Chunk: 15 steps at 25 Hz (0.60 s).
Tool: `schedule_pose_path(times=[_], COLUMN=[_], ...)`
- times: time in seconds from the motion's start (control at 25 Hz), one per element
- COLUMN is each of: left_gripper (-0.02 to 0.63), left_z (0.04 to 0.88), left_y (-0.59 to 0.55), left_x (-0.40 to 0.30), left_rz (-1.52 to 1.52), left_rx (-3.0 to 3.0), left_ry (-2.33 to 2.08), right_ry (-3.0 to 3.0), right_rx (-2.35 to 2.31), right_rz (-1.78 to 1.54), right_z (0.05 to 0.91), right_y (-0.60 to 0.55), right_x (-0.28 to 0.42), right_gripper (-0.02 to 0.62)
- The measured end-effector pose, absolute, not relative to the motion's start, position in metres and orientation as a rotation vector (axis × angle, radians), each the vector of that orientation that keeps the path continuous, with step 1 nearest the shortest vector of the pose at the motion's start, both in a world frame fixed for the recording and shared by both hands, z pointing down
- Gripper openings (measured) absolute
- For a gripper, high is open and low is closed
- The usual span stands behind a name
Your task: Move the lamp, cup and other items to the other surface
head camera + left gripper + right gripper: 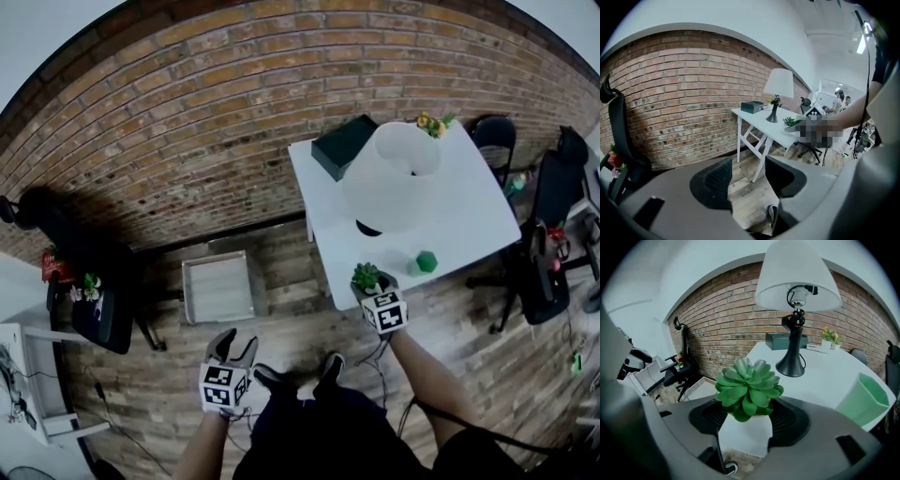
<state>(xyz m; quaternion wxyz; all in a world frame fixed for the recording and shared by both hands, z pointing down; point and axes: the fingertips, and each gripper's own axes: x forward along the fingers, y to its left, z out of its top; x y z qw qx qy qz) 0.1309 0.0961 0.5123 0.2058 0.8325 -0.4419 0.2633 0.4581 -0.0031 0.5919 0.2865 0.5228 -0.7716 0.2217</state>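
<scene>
- At the near edge of the white desk (478, 206), my right claw (745, 423) is clamped on the white pot of a succulent (747, 387).
- Only the right gripper view shows its pads pressing on the pot's sides; the head view shows just the leaves.
- The left gripper view shows my left claw (747, 176) standing wide with nothing in it, over the wooden floor.
- On the desk behind the succulent stand the lamp (797, 277) and, off to the right, the green cup (862, 399).

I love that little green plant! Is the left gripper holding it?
No, the little green plant sits between the right gripper's jaws; the left gripper has nothing between its own.
</scene>
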Motion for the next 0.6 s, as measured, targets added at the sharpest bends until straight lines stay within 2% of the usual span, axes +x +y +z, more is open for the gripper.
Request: schedule_pose_path(times=[0.6], left_gripper=[0.216], left_z=[0.517], left_y=[0.099], left_x=[0.155], left_rz=[0.777], left_rx=[2.287], left_ry=[-1.196], right_ry=[-2.103], right_rx=[1.340], right_rz=[0.622], right_z=[0.601], right_y=[-0.013], right_x=[0.455], right_gripper=[0.283])
